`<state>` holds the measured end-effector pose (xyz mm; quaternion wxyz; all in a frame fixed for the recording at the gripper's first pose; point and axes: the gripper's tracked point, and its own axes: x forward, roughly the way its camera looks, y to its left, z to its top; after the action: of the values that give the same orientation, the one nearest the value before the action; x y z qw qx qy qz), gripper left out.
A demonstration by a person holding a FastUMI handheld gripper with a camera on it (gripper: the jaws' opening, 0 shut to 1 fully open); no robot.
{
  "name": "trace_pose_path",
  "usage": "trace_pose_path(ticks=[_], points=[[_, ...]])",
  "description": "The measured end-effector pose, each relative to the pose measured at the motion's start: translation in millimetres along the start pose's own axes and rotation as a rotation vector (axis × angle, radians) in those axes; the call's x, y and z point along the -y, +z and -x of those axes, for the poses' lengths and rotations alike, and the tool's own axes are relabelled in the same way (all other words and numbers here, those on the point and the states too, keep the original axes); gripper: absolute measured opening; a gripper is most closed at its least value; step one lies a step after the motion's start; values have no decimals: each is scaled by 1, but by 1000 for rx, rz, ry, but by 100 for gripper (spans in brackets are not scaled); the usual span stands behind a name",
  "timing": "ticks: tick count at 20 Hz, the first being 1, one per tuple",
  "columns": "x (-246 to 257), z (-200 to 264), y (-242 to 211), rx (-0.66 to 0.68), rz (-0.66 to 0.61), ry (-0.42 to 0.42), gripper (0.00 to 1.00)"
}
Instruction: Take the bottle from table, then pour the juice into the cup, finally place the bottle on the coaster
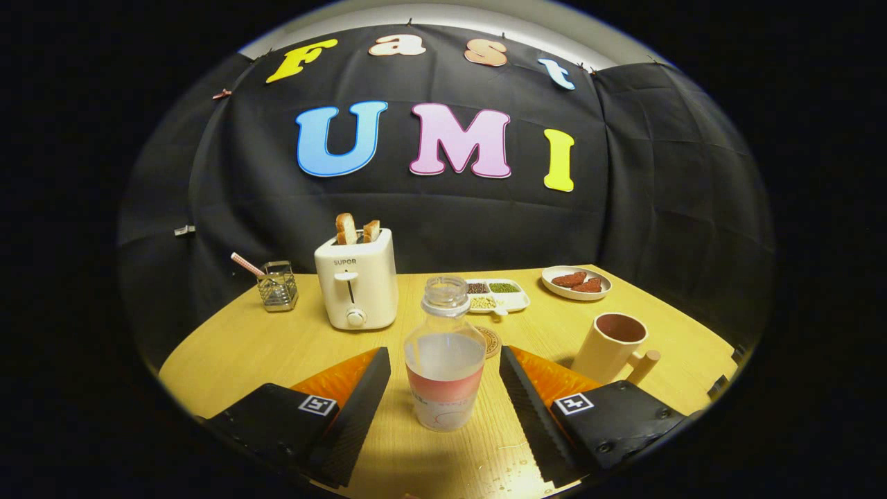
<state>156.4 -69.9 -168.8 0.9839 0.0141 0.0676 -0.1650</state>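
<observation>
Hand-held gripper point(443, 388): black ribbed fingers point(360, 409), orange flanks, square black-and-white tags, small screws, fingers standing wide apart.

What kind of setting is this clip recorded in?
Likely a staged breakfast table in a booth: toaster with bread, cup, plate of food. The open fingers flank the bottle.

The gripper point(443, 395) is held low and level, its two fingers point(360, 402) spread wide apart, neither one touching anything.
</observation>
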Motion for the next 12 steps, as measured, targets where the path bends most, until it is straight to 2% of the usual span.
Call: trace_pose_path(ticks=[6,12], points=[[-1,-34,-22,-22,7,-25,97],[10,-47,-19,19,49,-87,95]])
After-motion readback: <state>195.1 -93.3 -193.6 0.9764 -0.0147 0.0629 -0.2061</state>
